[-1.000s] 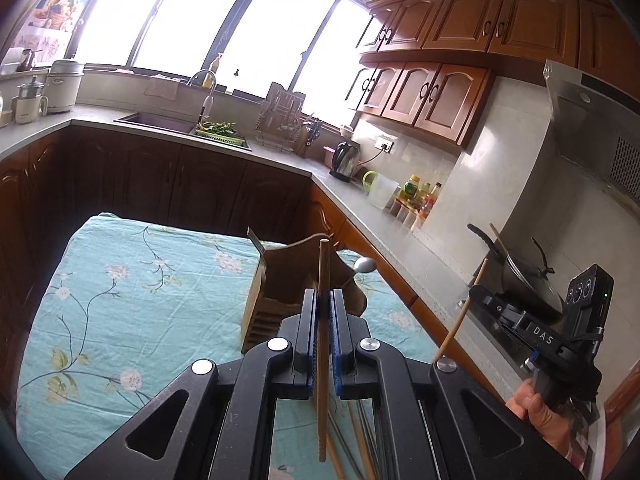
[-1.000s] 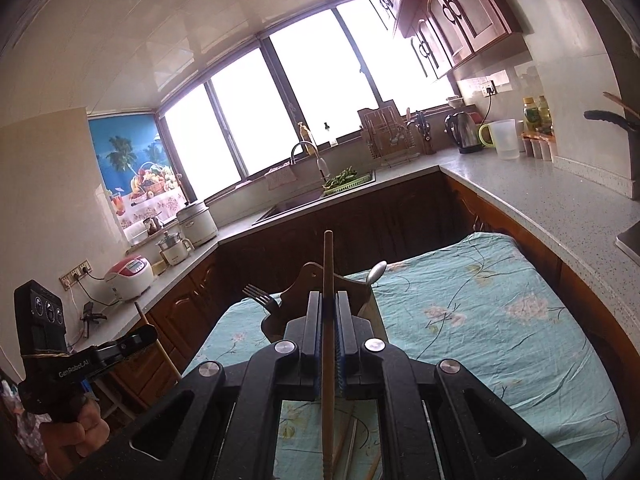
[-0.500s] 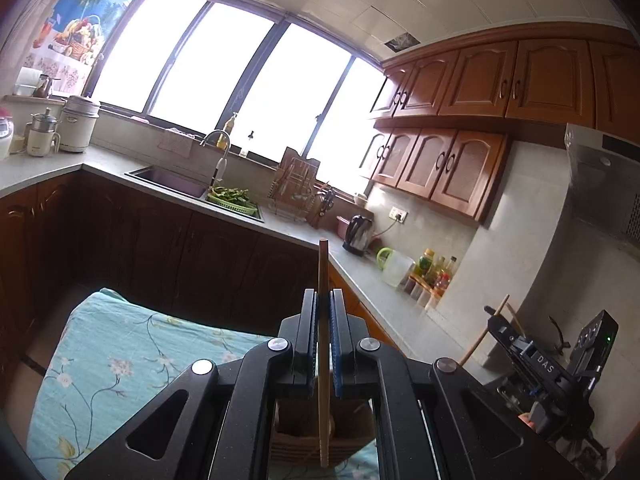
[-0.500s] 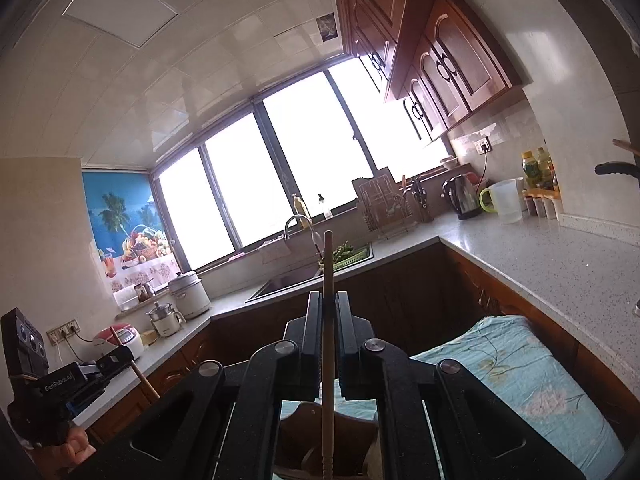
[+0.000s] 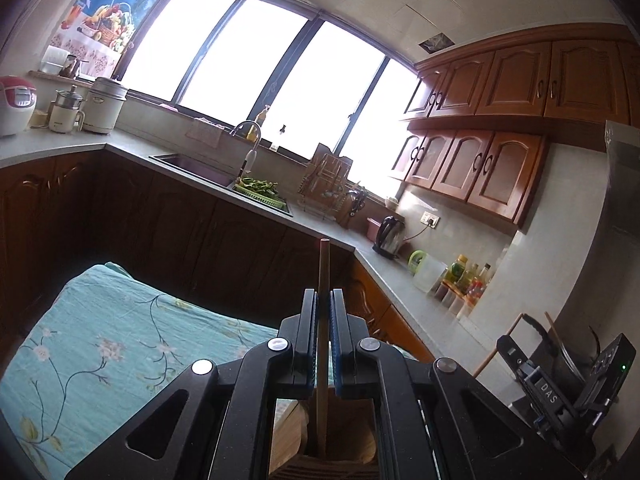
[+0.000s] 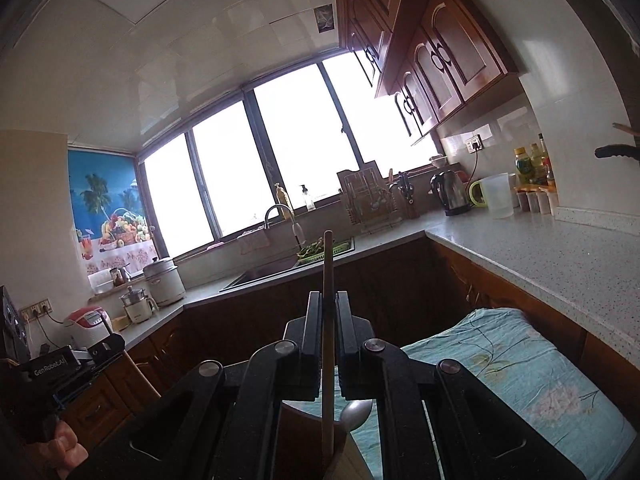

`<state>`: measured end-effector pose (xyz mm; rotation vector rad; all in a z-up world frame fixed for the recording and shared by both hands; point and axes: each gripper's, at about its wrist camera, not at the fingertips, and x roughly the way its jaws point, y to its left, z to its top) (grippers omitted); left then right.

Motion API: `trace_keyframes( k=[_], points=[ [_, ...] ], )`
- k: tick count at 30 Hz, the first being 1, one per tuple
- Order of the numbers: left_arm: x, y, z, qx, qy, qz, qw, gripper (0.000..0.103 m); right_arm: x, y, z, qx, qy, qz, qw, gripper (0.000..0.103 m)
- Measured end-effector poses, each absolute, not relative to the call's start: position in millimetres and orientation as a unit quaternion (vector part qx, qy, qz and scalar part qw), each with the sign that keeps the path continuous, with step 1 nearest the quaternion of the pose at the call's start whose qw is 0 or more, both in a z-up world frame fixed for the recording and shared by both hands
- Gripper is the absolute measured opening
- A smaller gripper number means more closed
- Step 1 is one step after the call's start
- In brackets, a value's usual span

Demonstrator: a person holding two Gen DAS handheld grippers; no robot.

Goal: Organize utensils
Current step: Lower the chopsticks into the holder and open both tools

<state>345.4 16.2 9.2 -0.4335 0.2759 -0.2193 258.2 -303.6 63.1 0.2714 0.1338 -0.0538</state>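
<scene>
left gripper [image 5: 322, 344] clamped on brown wooden chopstick [image 5: 322, 320], lower end dipping into slatted wooden utensil holder [image 5: 340, 436] on teal floral tablecloth [image 5: 100, 344]

right gripper [image 6: 329, 344] pinching pale wooden chopstick [image 6: 328, 312] over same holder, beside steel spoon bowl [image 6: 356, 414]

risk imo: sticks upright, both hands crowding one slot, tip catches rim or tips holder

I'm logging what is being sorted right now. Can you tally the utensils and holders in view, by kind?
Chopsticks: 2, a darker one in the left gripper and a paler one in the right gripper
Spoons: 1
Wooden utensil holders: 1
Total: 4
</scene>
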Motion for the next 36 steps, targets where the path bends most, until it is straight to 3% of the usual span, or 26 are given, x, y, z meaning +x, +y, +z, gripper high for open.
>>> trace_keyframes(
  k=[7,23,26,28,32,33,36],
  points=[
    [365,-2,-19,-0.2,0.174,-0.119,0.957,0.004,263,-304,37,0.142,0.102,-0.027,0.984,0.006],
    [377,24,7,-0.177,0.187,-0.126,0.958,0.005,274,-304,36,0.138,0.159,-0.016,0.978,0.007],
    [373,26,7,-0.177,0.195,-0.126,0.956,0.009,274,-305,37,0.141,0.163,-0.014,0.976,0.012],
    [368,29,9,-0.178,0.197,-0.124,0.956,0.023,272,-308,38,0.151,0.162,-0.01,0.975,0.023],
    [351,36,14,-0.182,0.188,-0.099,0.96,0.072,257,-314,46,0.177,0.149,0.0,0.973,0.071],
    [346,39,16,-0.186,0.183,-0.092,0.961,0.075,251,-315,49,0.18,0.145,0.002,0.973,0.082],
    [331,47,18,-0.196,0.189,-0.08,0.959,0.082,229,-314,58,0.186,0.131,0.01,0.974,0.093]
  ],
)
